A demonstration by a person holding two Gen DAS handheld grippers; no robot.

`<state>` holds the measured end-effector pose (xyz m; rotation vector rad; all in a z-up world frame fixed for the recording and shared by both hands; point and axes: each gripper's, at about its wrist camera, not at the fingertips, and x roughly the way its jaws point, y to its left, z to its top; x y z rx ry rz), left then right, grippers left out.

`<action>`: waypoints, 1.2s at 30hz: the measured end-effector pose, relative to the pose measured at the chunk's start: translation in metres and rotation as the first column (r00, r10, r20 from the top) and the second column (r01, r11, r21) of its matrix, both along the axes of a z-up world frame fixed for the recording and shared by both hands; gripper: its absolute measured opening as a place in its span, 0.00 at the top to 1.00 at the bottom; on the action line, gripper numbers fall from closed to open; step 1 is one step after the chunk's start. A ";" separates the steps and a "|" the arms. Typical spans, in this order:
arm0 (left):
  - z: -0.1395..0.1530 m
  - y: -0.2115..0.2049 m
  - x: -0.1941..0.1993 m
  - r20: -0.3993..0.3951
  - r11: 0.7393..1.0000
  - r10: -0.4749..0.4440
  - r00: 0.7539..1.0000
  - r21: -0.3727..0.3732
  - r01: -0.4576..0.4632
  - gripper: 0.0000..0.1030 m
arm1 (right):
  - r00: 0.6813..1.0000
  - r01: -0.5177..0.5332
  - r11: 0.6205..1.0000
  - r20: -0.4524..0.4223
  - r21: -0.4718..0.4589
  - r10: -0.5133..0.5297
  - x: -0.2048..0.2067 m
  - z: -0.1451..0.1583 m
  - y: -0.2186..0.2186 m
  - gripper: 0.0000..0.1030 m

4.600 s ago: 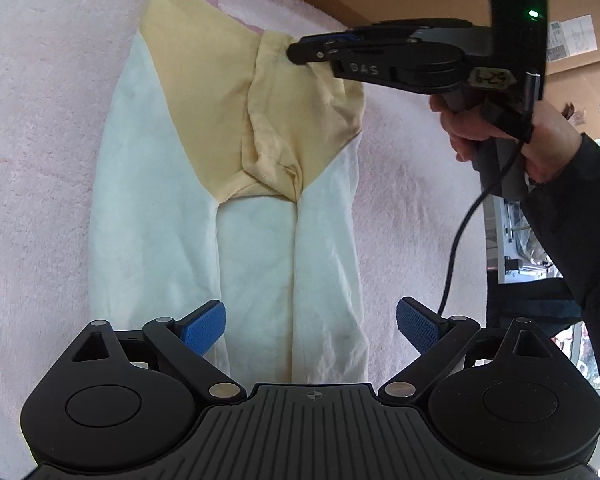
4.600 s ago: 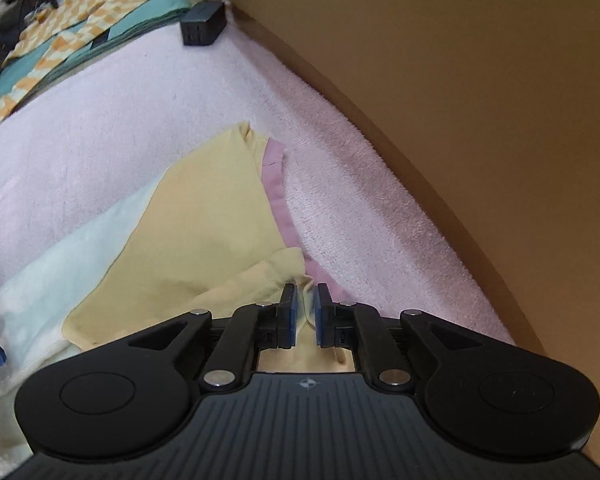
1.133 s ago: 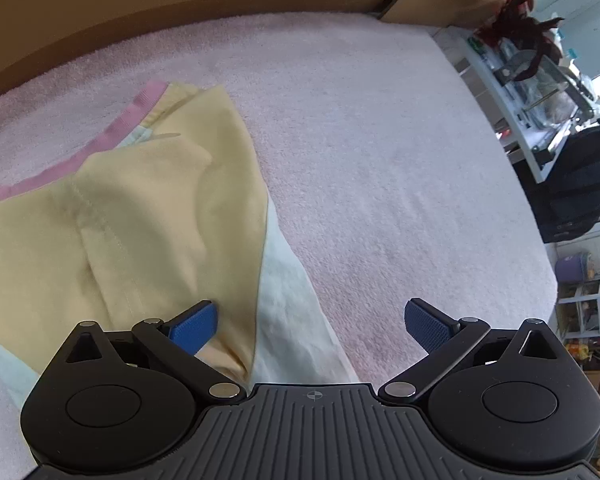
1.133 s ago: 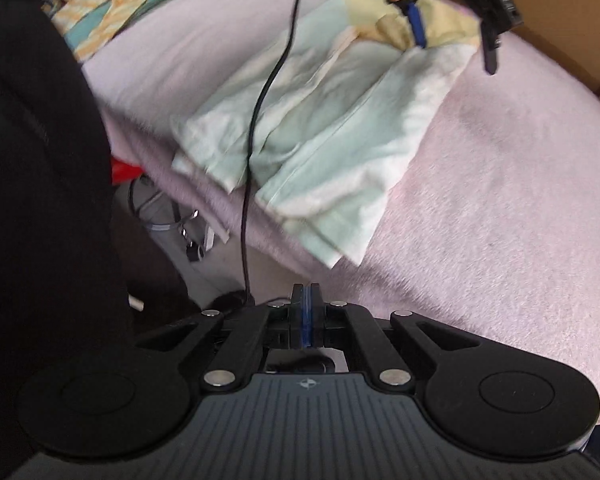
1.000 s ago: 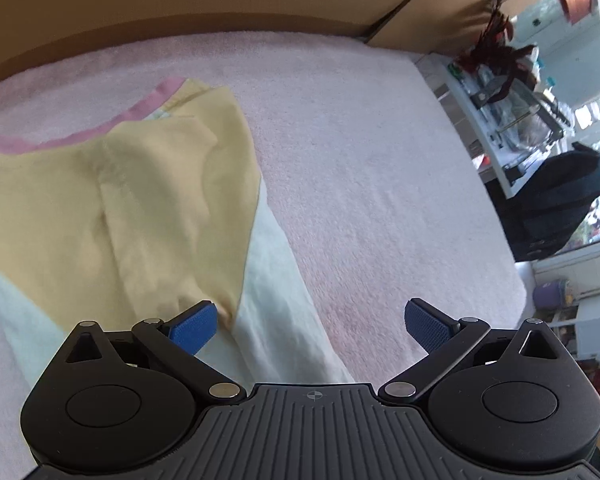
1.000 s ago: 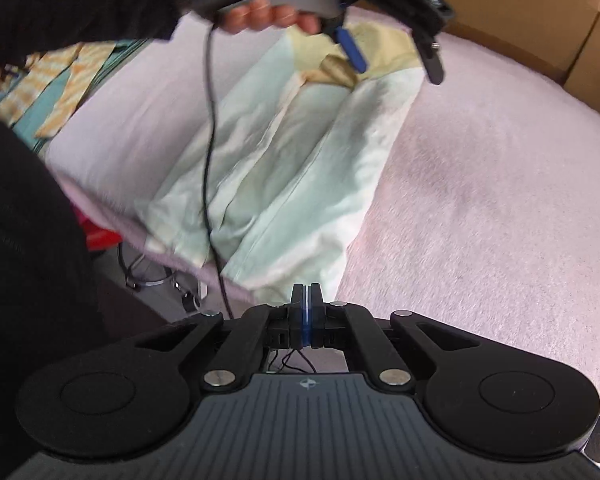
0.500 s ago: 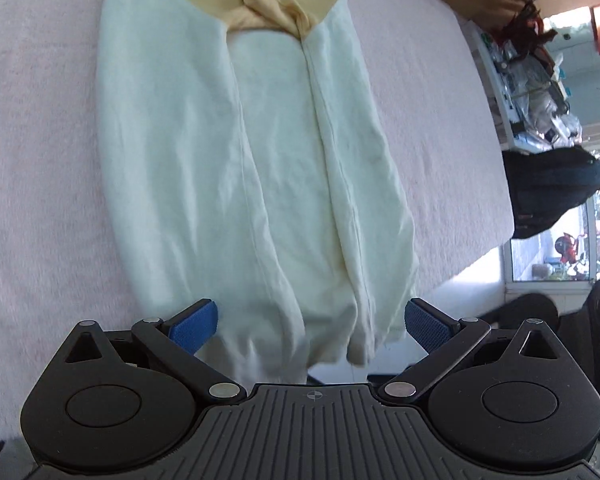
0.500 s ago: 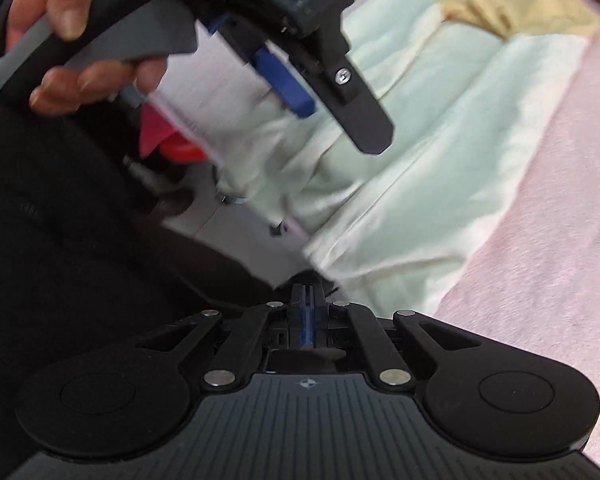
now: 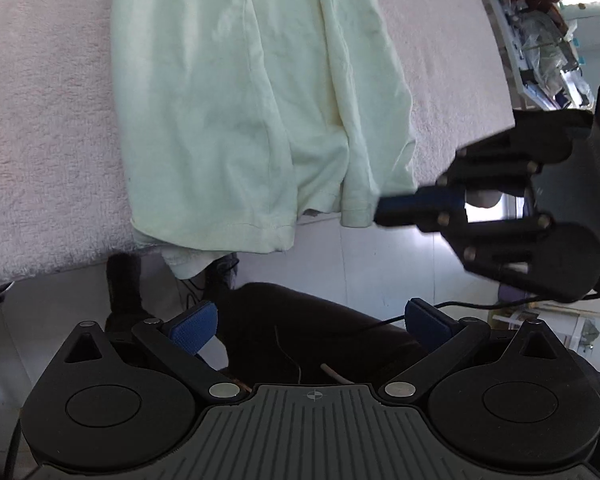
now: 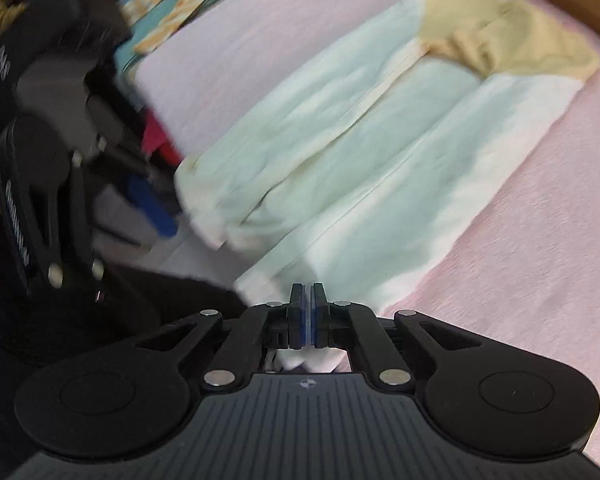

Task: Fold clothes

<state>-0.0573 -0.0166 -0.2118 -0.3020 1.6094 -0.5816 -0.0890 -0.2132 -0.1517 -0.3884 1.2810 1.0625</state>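
From the left wrist view, the pale green trousers (image 9: pixel 260 92) lie lengthwise on the pink towel-covered surface (image 9: pixel 40 120), their leg hems hanging just over its near edge; the left gripper (image 9: pixel 312 326) hovers off that edge, near the hems, its blue pads spread wide with nothing between them; below it is dark clothing of the person and a thin cable. To the right of the hems the right gripper (image 9: pixel 384 212) comes in sideways, its blue-padded tips pressed together just beside the corner of the nearer hem; whether cloth is pinched there cannot be told from this side. Beyond the towel surface's far right corner stands a cluttered shelf, too small to read.

From the right wrist view, the right gripper (image 10: pixel 308 312) has its fingers clenched together with only a sliver between the pads, and pale cloth shows right beneath and behind them, so it pinches the trousers (image 10: pixel 360 160) at the hem; the garment runs away from it to its yellow upper part (image 10: pixel 508 36); the left gripper (image 10: pixel 152 208) sits blurred to the left of the hems, fingers parted; white lettering on its body is too smeared to read; past the towel surface (image 10: pixel 540 260) lies a folded orange-and-teal striped cloth (image 10: pixel 172 12).
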 end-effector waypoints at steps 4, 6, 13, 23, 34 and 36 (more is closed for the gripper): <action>0.024 0.024 0.002 0.142 0.996 0.067 0.988 0.056 -0.076 0.00 | 0.997 0.073 0.996 -0.018 0.053 -0.073 0.003 0.010 -0.029 0.85; 0.031 0.038 0.008 0.196 0.989 0.107 0.975 0.084 -0.125 0.00 | 0.982 0.190 0.977 -0.037 0.102 -0.187 0.017 0.016 -0.051 0.65; 0.012 0.065 0.034 0.104 0.949 0.315 0.943 -0.017 -0.315 0.00 | 0.904 0.416 0.900 -0.169 0.135 -0.392 0.047 0.000 -0.082 0.55; 0.000 0.043 0.035 0.070 0.947 0.321 0.945 -0.001 -0.321 0.04 | 0.811 0.553 0.818 -0.330 0.158 -0.484 0.044 -0.031 -0.083 0.55; -0.019 0.043 0.019 -0.087 0.934 0.356 0.930 0.037 -0.354 0.56 | 0.795 0.561 0.814 -0.374 0.150 -0.478 0.036 -0.037 -0.077 0.64; -0.024 0.043 0.017 -0.115 0.930 0.367 0.923 0.041 -0.365 0.65 | 0.793 0.563 0.813 -0.371 0.148 -0.482 0.037 -0.037 -0.076 0.71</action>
